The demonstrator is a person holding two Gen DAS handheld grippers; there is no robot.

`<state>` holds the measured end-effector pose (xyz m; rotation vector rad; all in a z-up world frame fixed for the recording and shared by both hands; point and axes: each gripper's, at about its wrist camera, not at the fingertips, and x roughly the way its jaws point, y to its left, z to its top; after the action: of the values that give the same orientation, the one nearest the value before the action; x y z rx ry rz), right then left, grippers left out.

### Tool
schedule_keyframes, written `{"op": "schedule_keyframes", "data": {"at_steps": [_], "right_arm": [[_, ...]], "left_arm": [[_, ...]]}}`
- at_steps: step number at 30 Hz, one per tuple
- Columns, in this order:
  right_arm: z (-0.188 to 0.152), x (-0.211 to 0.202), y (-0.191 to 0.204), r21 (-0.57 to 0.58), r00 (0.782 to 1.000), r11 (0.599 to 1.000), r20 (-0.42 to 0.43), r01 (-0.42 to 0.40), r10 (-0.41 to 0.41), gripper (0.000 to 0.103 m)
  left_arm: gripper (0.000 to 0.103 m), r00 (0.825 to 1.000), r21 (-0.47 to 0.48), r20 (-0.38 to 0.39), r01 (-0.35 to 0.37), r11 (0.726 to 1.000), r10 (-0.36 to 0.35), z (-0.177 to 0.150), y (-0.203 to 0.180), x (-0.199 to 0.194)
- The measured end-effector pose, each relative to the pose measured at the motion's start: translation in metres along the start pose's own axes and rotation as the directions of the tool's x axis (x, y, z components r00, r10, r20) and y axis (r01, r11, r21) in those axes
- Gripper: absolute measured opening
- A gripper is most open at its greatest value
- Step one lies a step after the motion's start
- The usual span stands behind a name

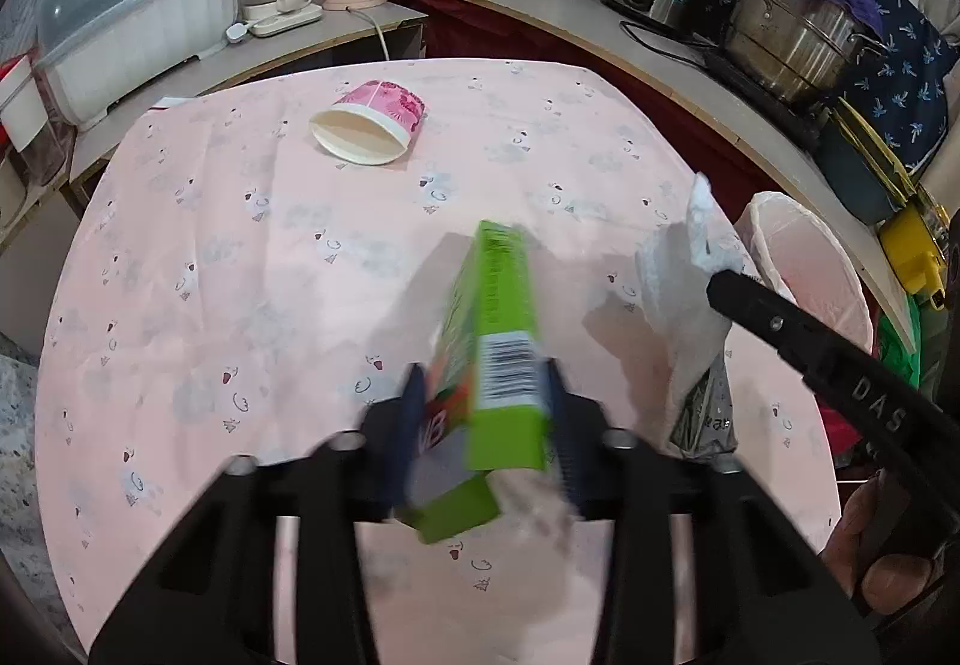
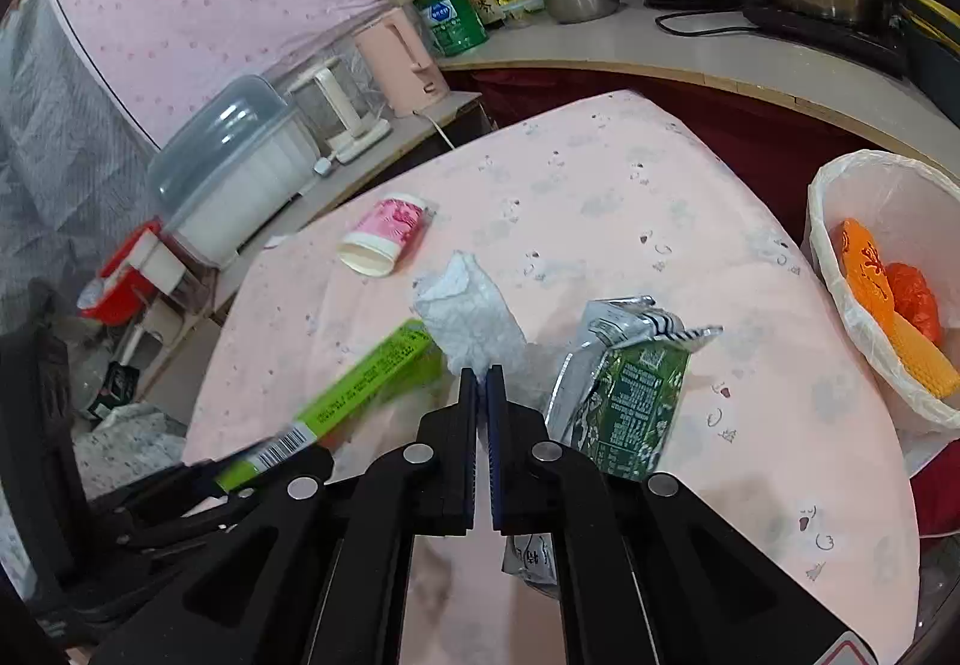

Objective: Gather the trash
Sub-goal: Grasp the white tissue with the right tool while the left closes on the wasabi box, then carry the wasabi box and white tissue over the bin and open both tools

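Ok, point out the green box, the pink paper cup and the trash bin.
green box (image 1: pixel 501 317), left wrist view, on its long green side above the barcode.
pink paper cup (image 2: pixel 393 222), right wrist view, on its pink patterned wall.
trash bin (image 2: pixel 840 269), right wrist view, on the white liner at its near rim.

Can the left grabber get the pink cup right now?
Probably not yet. The left gripper is shut on the green box, so it has no free grip. The pink cup lies unblocked across the table.

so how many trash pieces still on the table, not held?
2: pink paper cup on its side at the far end, green-and-silver wrapper just right of the right gripper. More may hide behind the grippers.
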<state>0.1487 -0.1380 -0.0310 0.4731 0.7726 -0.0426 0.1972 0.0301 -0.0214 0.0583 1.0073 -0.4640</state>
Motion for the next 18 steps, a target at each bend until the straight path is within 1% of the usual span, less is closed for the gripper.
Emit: {"op": "schedule_keyframes", "data": {"at_steps": [3,6,14,18], "right_arm": [[0.01,-0.019,0.001,0.011,0.999,1.0,0.042,-0.03,0.029,0.004],[0.018,-0.033,0.002,0.006,0.996,0.999,0.077,-0.039,0.038,0.004],[0.037,-0.066,-0.005,0.016,0.985,0.999,0.165,-0.051,0.047,0.004],[0.048,-0.08,-0.013,0.025,0.977,0.999,0.212,-0.042,0.035,0.003]], "left_arm": [[0.019,1.0,-0.011,-0.005,0.014,1.0,-0.014,0.003,-0.003,-0.002],[0.019,1.0,-0.002,-0.002,0.002,1.0,-0.002,0.002,-0.007,-0.003],[0.018,1.0,0.006,-0.004,0.014,1.0,-0.014,0.001,-0.009,-0.007],[0.018,1.0,0.019,0.014,0.014,1.0,-0.014,0.007,-0.014,-0.014]]}}
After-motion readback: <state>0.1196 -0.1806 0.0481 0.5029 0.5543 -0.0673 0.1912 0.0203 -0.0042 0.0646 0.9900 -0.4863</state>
